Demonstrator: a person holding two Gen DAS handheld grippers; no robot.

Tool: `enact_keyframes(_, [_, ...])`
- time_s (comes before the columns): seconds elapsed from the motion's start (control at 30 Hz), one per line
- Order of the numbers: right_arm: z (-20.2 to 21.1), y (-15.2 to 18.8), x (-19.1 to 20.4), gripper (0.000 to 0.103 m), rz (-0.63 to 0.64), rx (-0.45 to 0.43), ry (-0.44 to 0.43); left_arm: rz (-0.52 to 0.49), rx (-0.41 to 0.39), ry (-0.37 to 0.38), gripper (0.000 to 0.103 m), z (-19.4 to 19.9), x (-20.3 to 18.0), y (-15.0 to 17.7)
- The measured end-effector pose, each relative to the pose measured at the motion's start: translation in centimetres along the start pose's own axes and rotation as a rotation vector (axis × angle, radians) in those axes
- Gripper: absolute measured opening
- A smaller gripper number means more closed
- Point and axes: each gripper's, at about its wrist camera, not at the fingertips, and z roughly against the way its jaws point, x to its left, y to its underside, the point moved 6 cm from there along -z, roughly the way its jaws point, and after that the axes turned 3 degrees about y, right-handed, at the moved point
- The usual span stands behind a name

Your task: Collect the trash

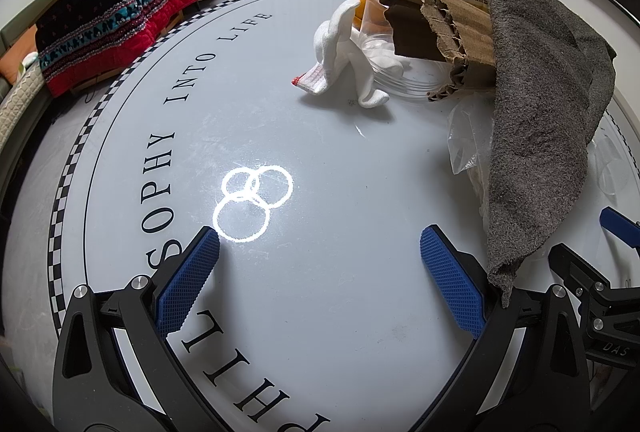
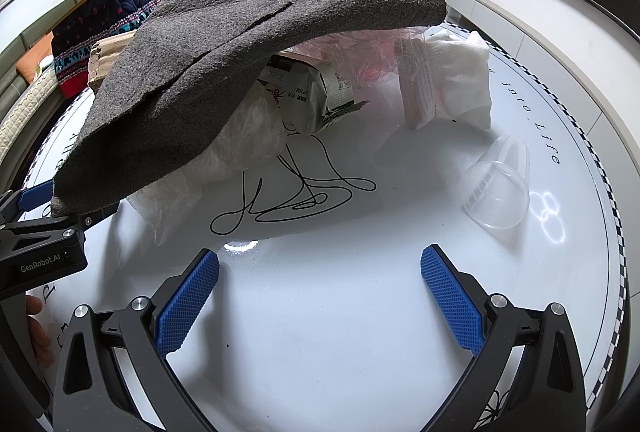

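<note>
**Both grippers spread wide over the round table, trash heaped beyond**

Left gripper [image 1: 320, 272]: blue pads far apart, nothing between them, poised low over the white table [image 1: 280, 120] with its printed lettering. At about 1 o'clock in the left wrist view, a white glove [image 1: 340, 60] crumpled on the tabletop, leaning against a clear glass bowl [image 1: 404, 72]. Just behind it an orange [image 1: 362, 6], and over the bowl a torn slab of corrugated cardboard [image 1: 444, 32]. At 2 to 3 o'clock, a grey felt cloth [image 1: 540, 112] draped down over the pile, its lower tip hanging just beside the right-hand finger; whether touching it, hard to tell. Under the cloth, crumpled clear plastic [image 1: 468, 136].

Right gripper [image 2: 320, 292]: likewise gaping, holding nothing. Seen from the right wrist, the same grey felt cloth [image 2: 248, 72] arched across 10 to 1 o'clock, covering a printed snack packet [image 2: 312, 96] and clear plastic wrap [image 2: 240, 144] at 12 o'clock. White folded cloth [image 2: 460, 84] at 1 o'clock. Clear plastic cup [image 2: 498, 188] tipped on its side at 2 o'clock, apart from the heap. Left gripper body at 9 o'clock, close under the cloth's edge.
</note>
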Motion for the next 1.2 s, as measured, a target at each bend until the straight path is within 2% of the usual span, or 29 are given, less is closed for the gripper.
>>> enact_keyframes(0.57, [0.0, 0.0, 0.0, 0.1, 0.0, 0.0, 0.0, 0.0, 0.0, 0.0, 0.097, 0.0, 0.0, 0.0])
enact_keyframes(0.67, [0.1, 0.1, 0.0, 0.1, -0.002, 0.012, -0.008, -0.014, 0.008, 0.018, 0.097, 0.4, 0.0, 0.3])
enact_keyframes(0.73, [1.0, 0.2, 0.3, 0.1, -0.007, 0.021, -0.047, -0.02, -0.013, 0.023, 0.097, 1.8, -0.1, 0.8])
enact_keyframes(1.0, [5.8, -1.6, -0.9, 0.1, -0.004, -0.03, -0.093, -0.053, -0.063, 0.105, 0.097, 7.2, -0.7, 0.2])
enact_keyframes(1.1, [6.7, -2.1, -2.5, 0.1, -0.034, -0.036, -0.087, -0.091, -0.086, 0.115, 0.097, 8.7, -1.7, -0.6])
enact_keyframes(1.2, [6.6, -1.8, -4.3, 0.1, -0.055, -0.016, -0.045, -0.12, -0.103, 0.134, 0.097, 9.6, -2.8, -2.0])
